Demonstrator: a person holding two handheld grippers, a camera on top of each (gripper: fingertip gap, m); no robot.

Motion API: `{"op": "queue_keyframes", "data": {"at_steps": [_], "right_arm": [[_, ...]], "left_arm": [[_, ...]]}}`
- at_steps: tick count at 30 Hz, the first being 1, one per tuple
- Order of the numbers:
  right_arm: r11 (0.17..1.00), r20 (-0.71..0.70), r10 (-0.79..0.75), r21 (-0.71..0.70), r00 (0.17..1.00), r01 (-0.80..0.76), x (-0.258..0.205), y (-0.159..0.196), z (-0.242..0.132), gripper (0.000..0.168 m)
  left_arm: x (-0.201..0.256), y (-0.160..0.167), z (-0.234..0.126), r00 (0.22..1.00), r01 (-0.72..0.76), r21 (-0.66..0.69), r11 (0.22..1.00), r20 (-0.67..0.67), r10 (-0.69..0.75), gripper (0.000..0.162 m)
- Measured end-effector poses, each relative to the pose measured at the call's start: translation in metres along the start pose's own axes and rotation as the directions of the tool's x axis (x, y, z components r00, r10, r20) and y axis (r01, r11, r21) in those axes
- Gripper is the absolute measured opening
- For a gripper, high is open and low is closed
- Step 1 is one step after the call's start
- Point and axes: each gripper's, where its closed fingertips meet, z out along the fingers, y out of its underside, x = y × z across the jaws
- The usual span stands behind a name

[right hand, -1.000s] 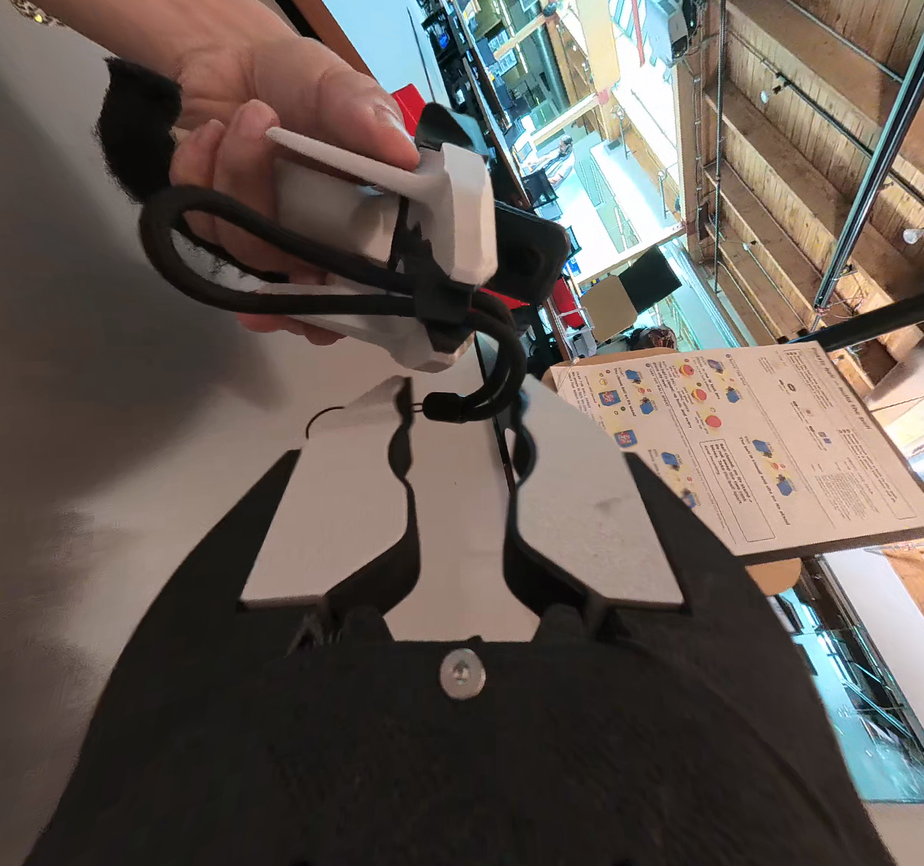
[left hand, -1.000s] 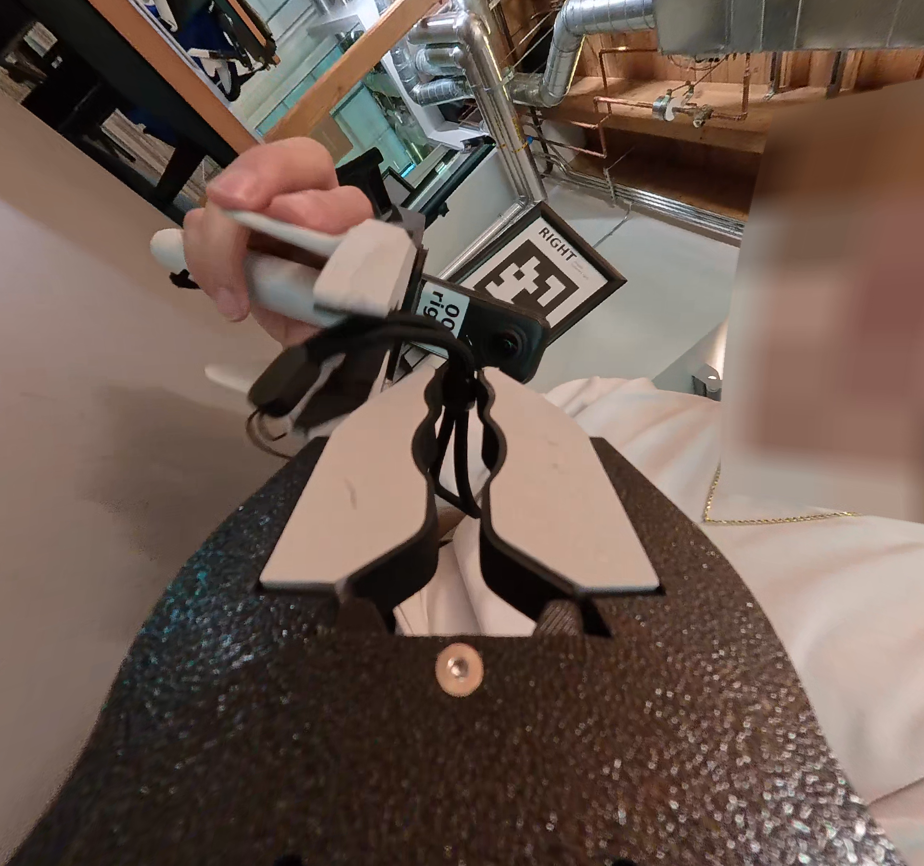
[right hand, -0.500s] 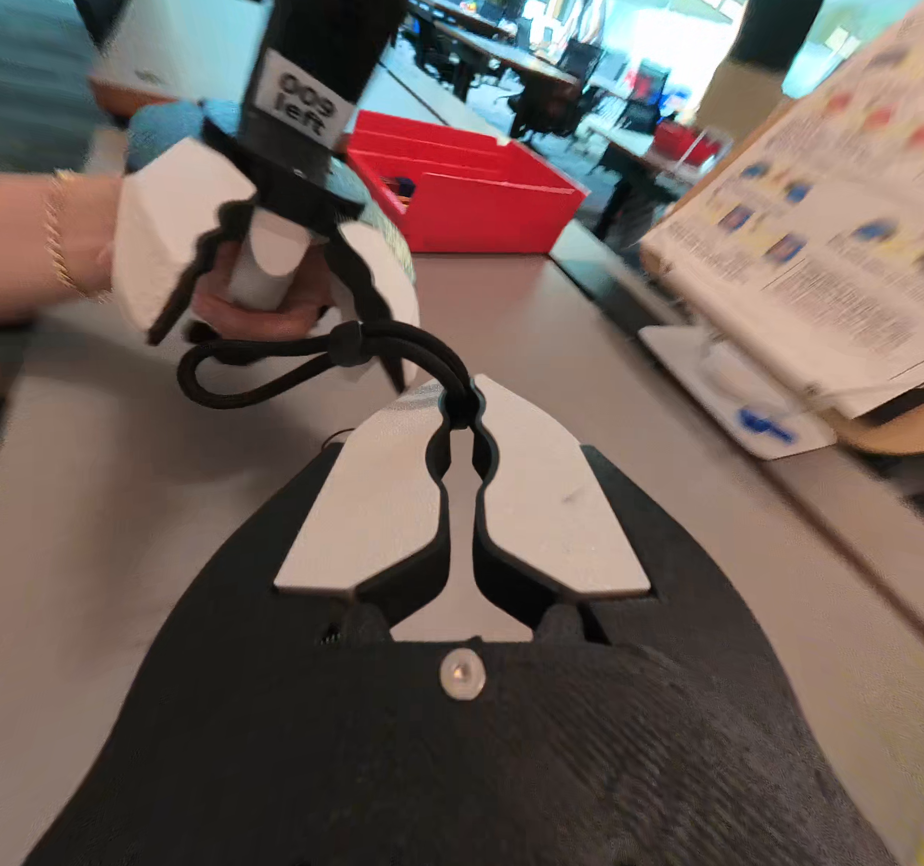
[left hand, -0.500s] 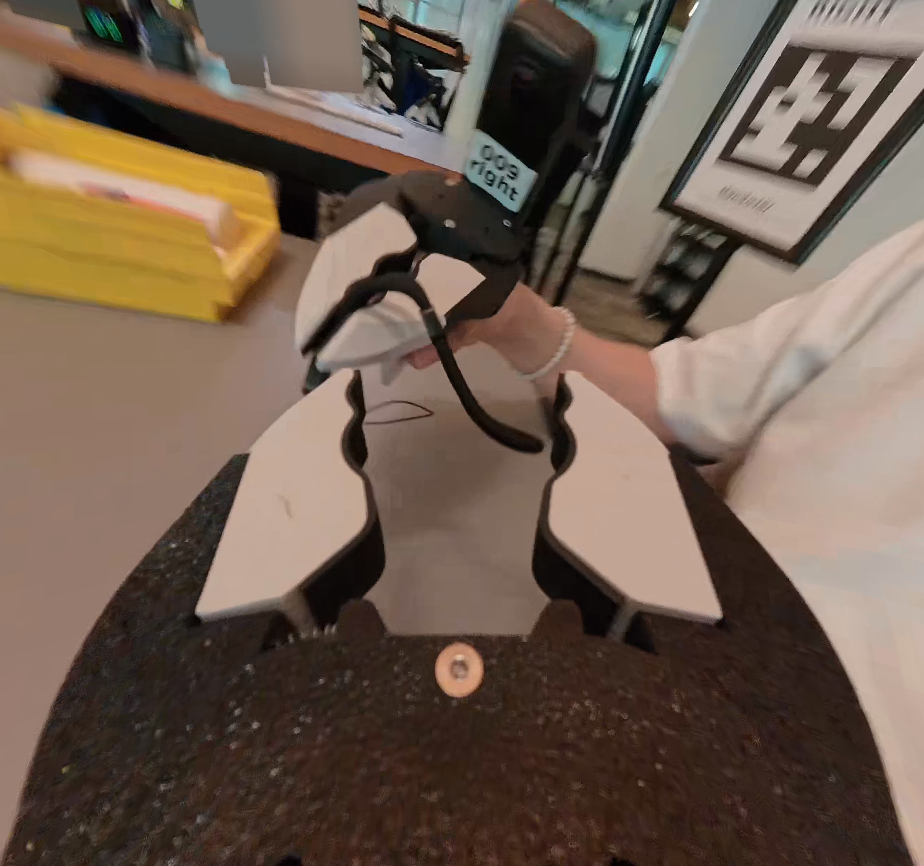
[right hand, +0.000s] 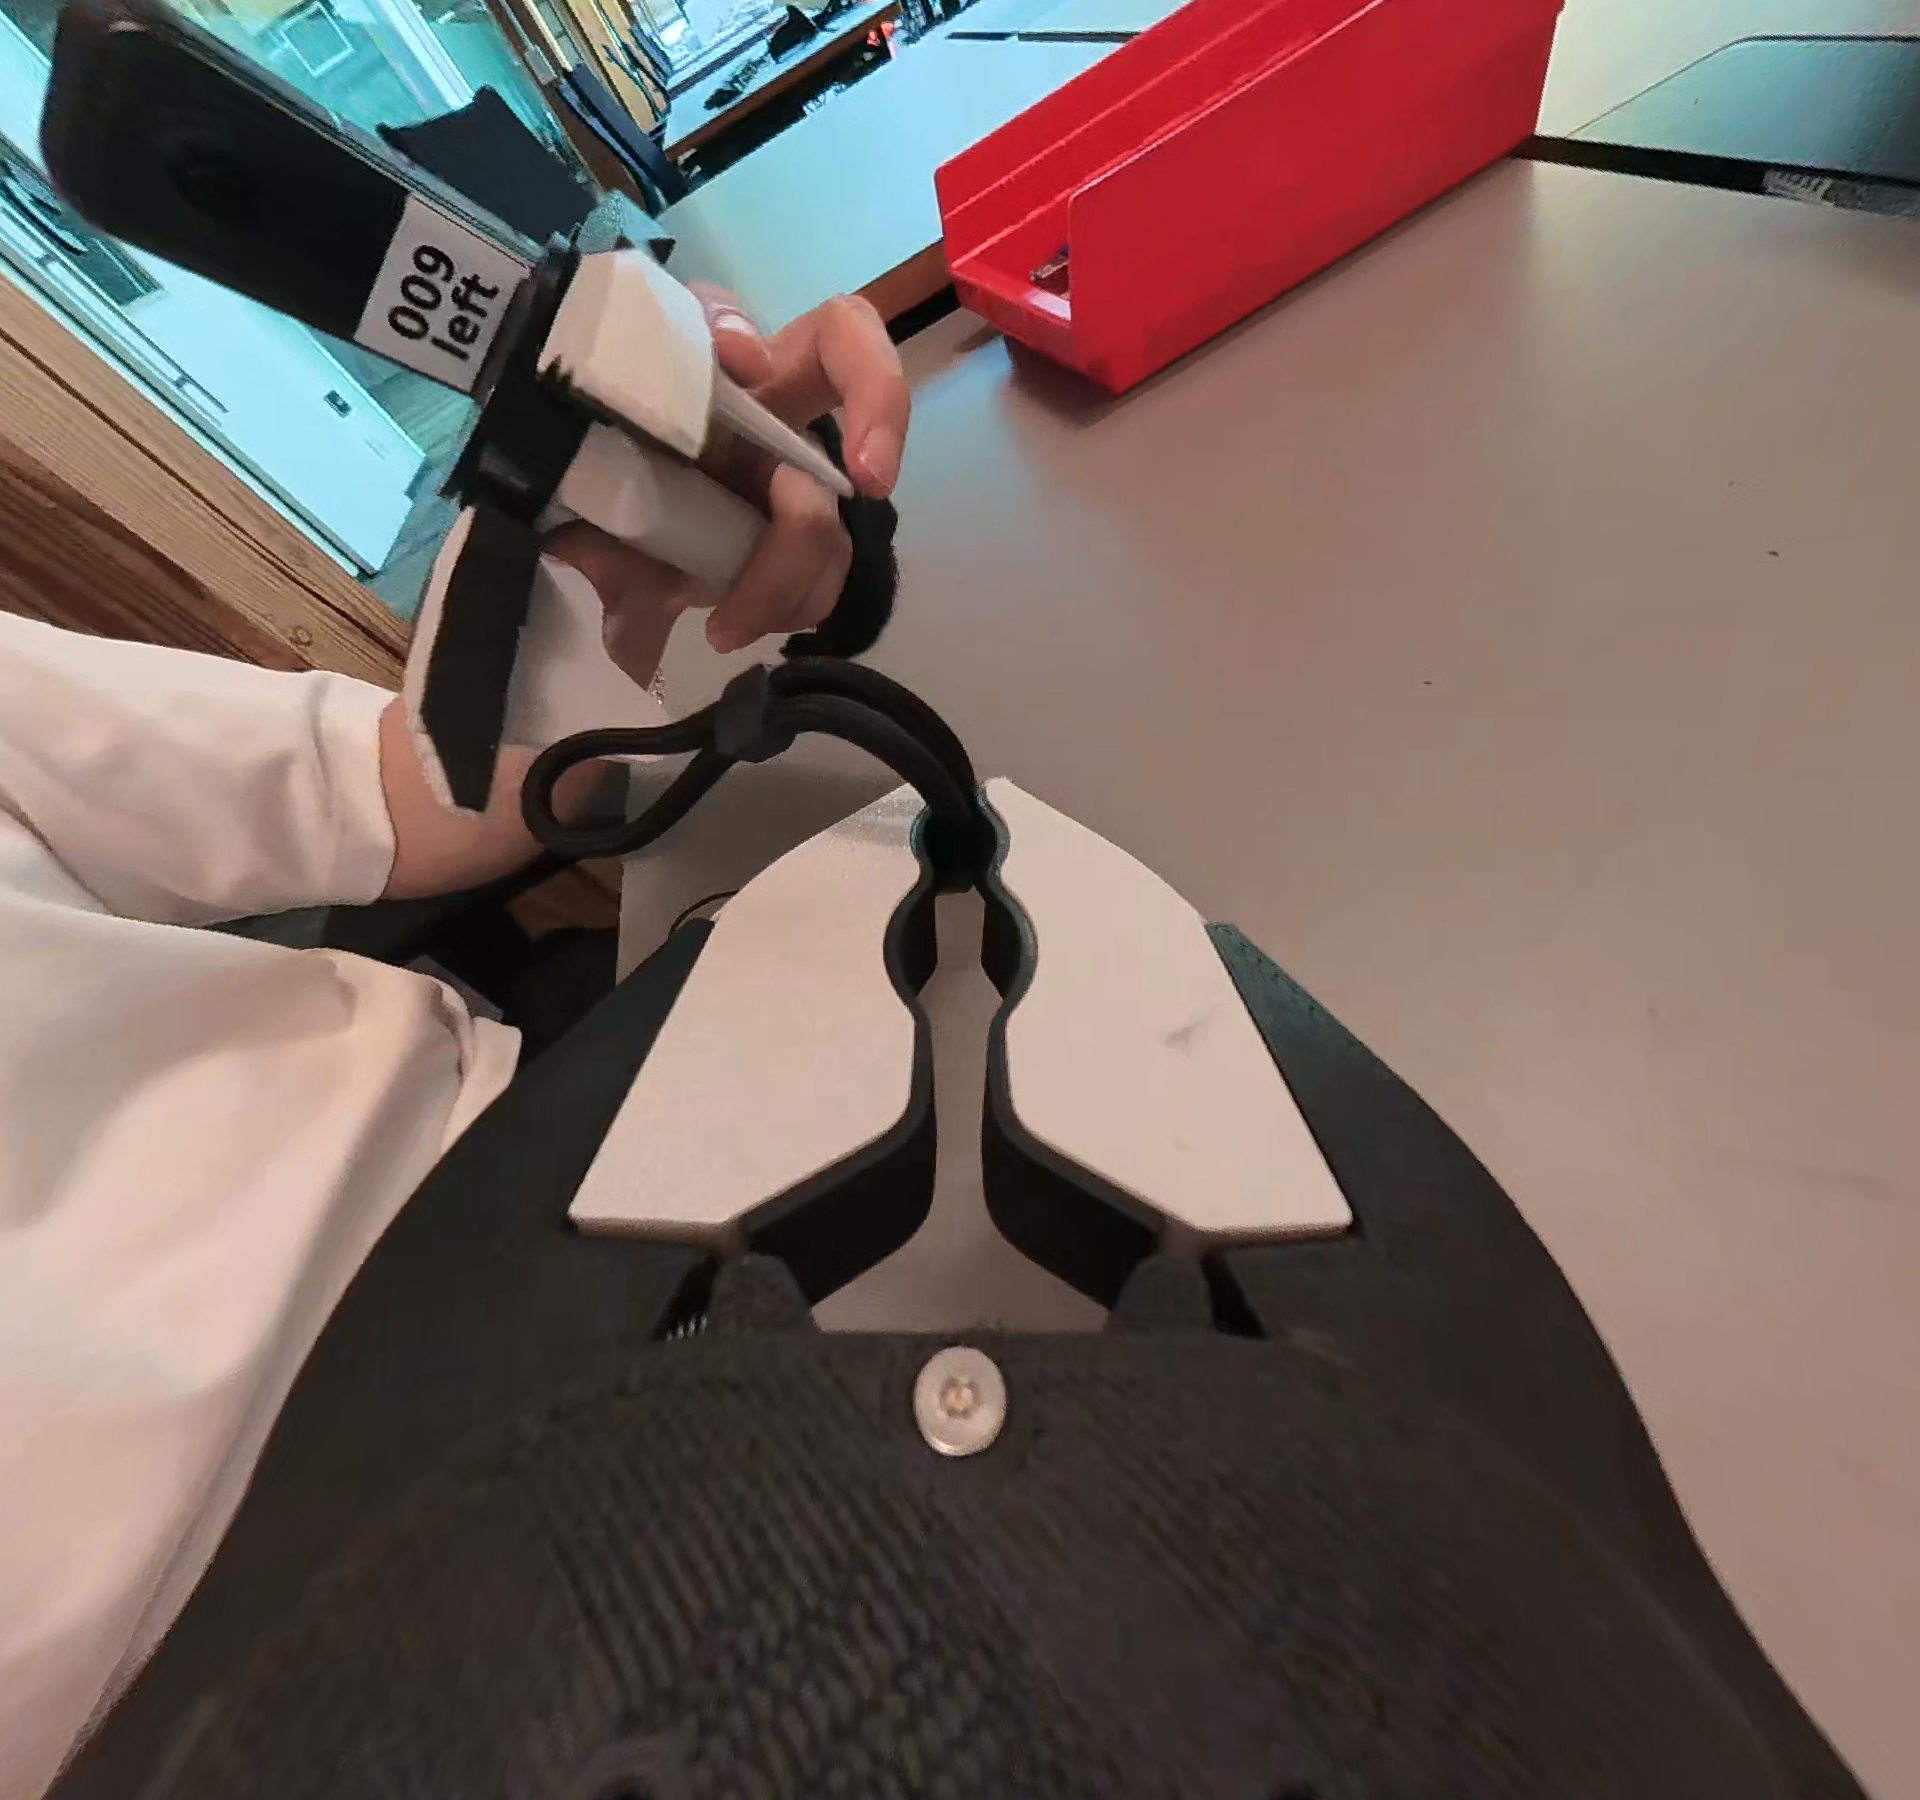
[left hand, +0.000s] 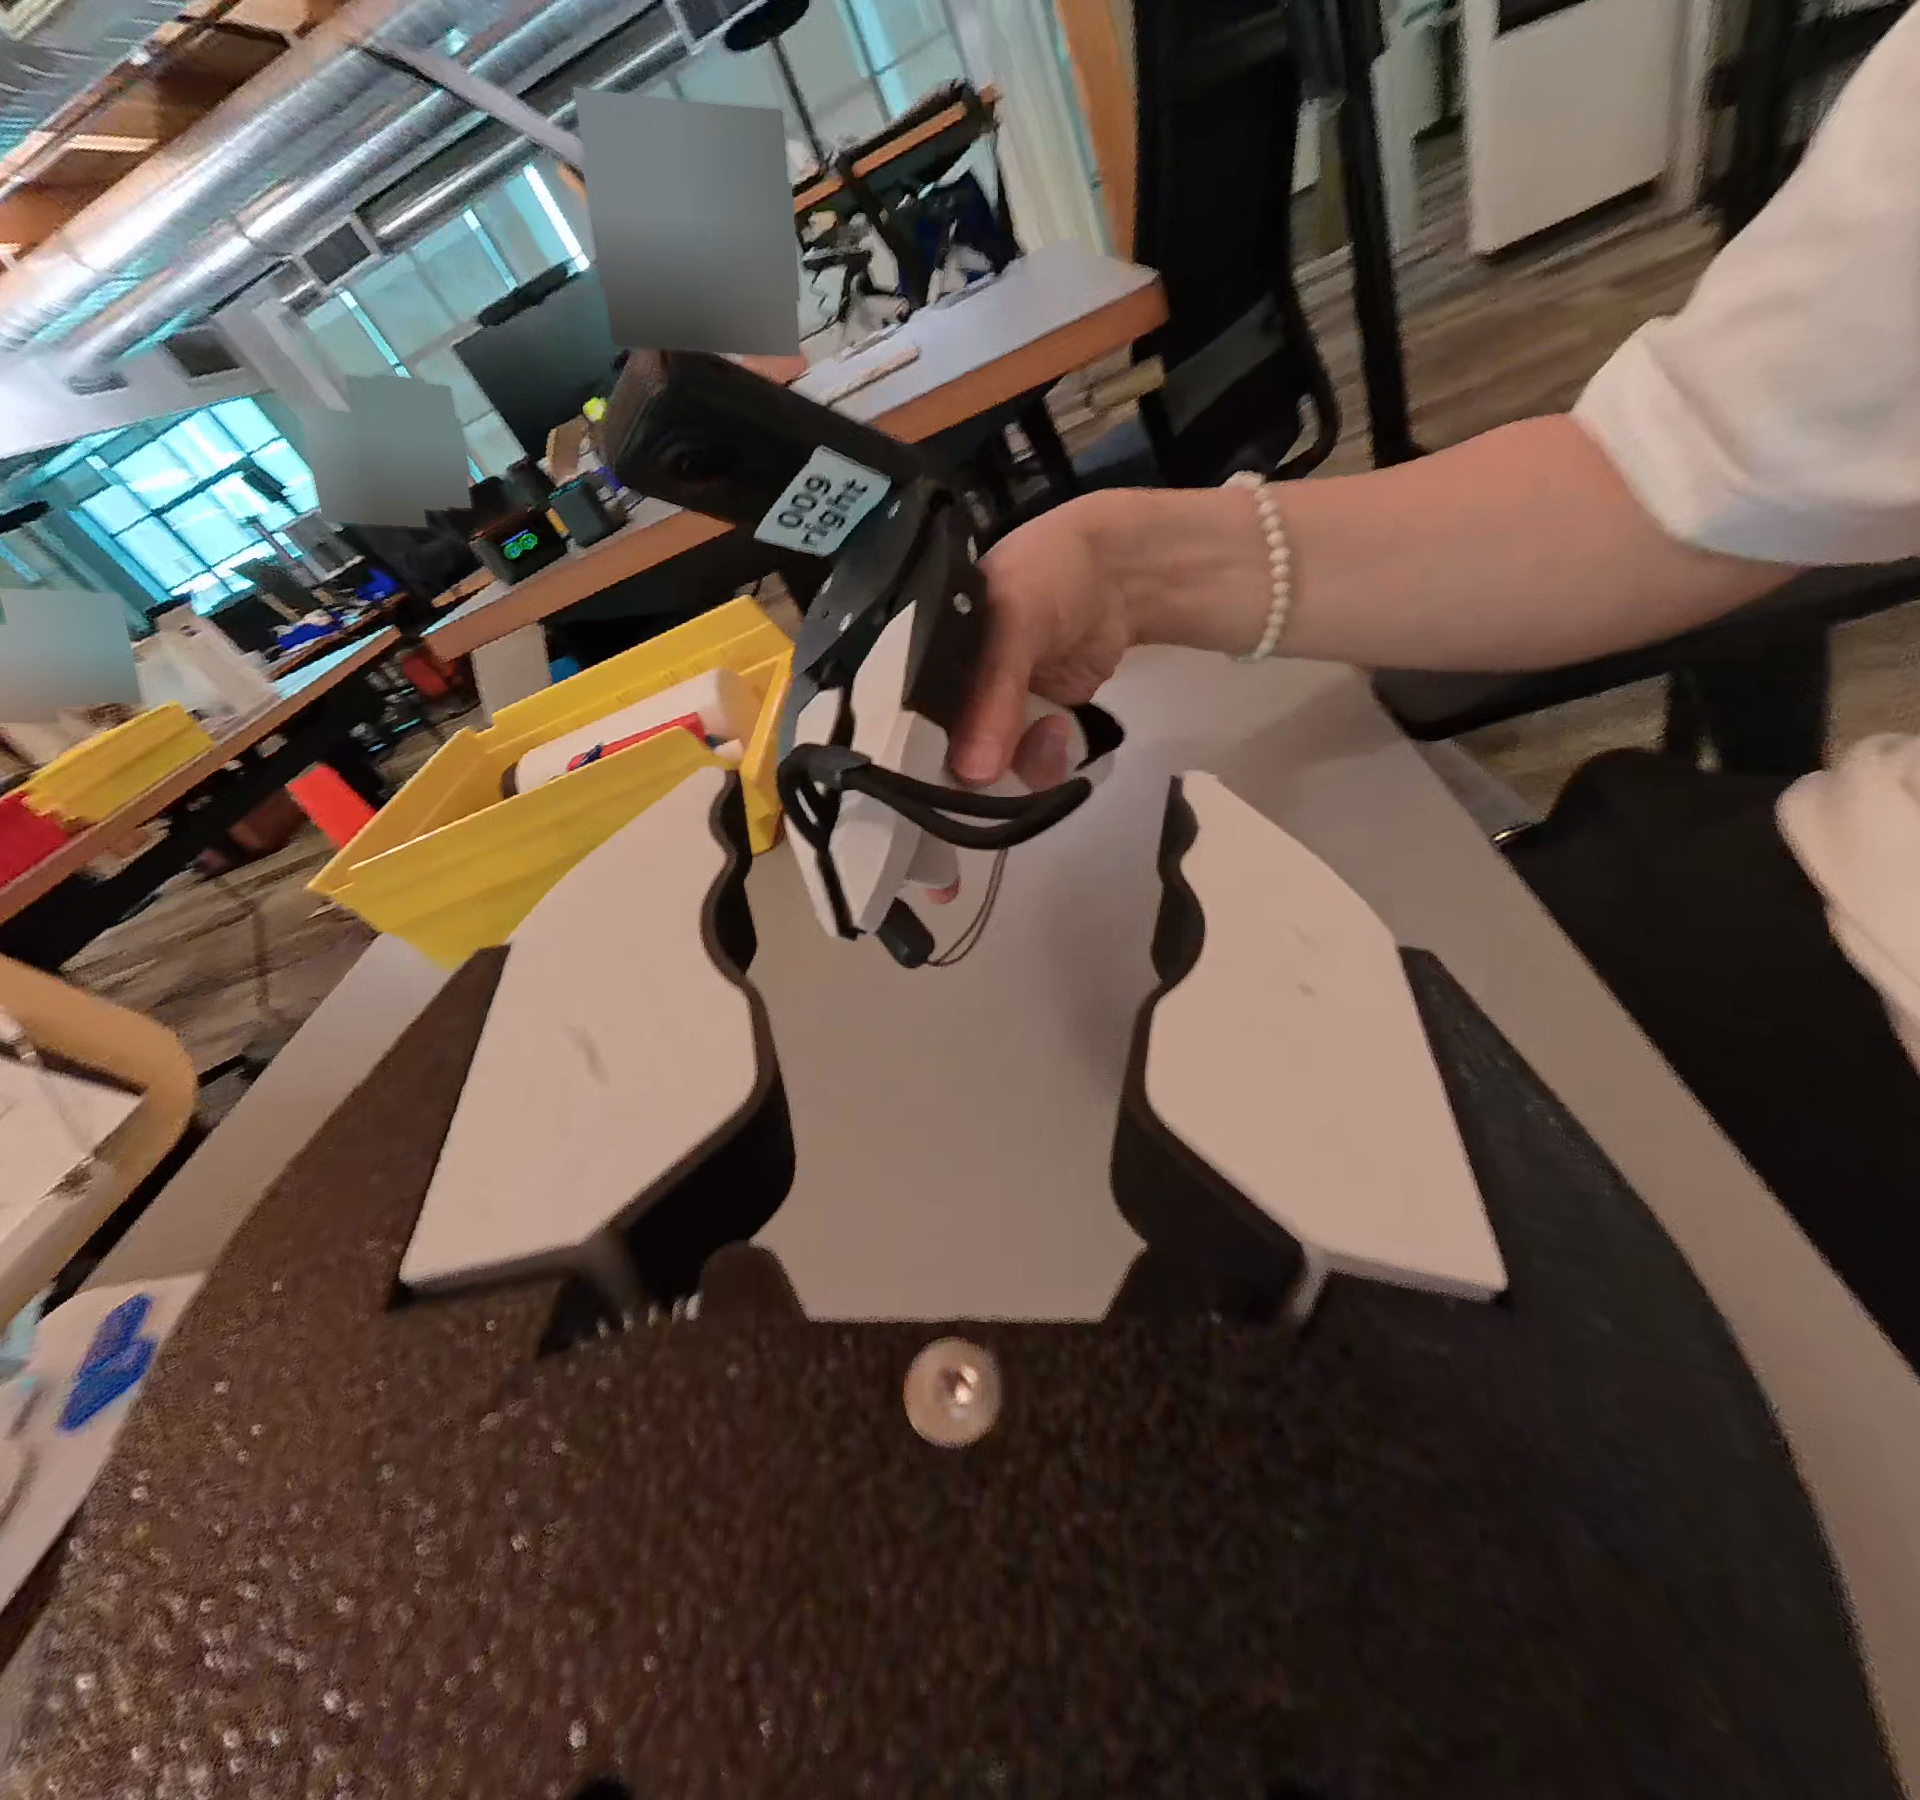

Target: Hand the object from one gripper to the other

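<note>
My right gripper has its fingers pinched on the black looped elastic cord, held above the grey tabletop. The cord looks light, limp and grippy, best taken near its clasp. My left gripper gapes wide, holding nothing.

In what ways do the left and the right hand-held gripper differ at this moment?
1. State: the left hand-held gripper is wide open; the right hand-held gripper is shut.
2. Load: the left holds nothing; the right pinches a black elastic cord at its fingertips.
3. Background: a yellow bin lies beyond the left, a red bin beyond the right.

Both have pale fingers on black bodies, above the same grey table.
</note>
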Motion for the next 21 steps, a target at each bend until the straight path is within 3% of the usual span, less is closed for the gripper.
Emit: {"op": "queue_keyframes", "data": {"at_steps": [3,7,12,21], "right_arm": [[0.999,0.025,0.044,0.022,0.999,-0.045,0.000,-0.002,-0.003,0.003],[0.994,0.121,0.100,0.024,0.987,-0.104,-0.011,-0.001,0.001,0.003],[0.996,0.172,0.080,-0.057,0.982,-0.071,-0.025,0.011,0.013,0.003],[0.982,0.218,0.055,-0.191,0.974,-0.012,-0.038,0.035,0.026,0.003]], "left_arm": [[-0.001,-0.009,-0.007,0.999,0.042,0.060,0.997,-0.016,-0.041,0.072],[-0.010,0.011,-0.005,0.999,-0.009,-0.022,1.000,0.051,0.011,0.061],[-0.006,0.025,0.006,0.993,-0.098,-0.106,0.990,0.052,0.104,0.054],[0.001,0.019,0.011,0.971,-0.227,-0.131,0.965,0.045,0.235,0.031]]}}
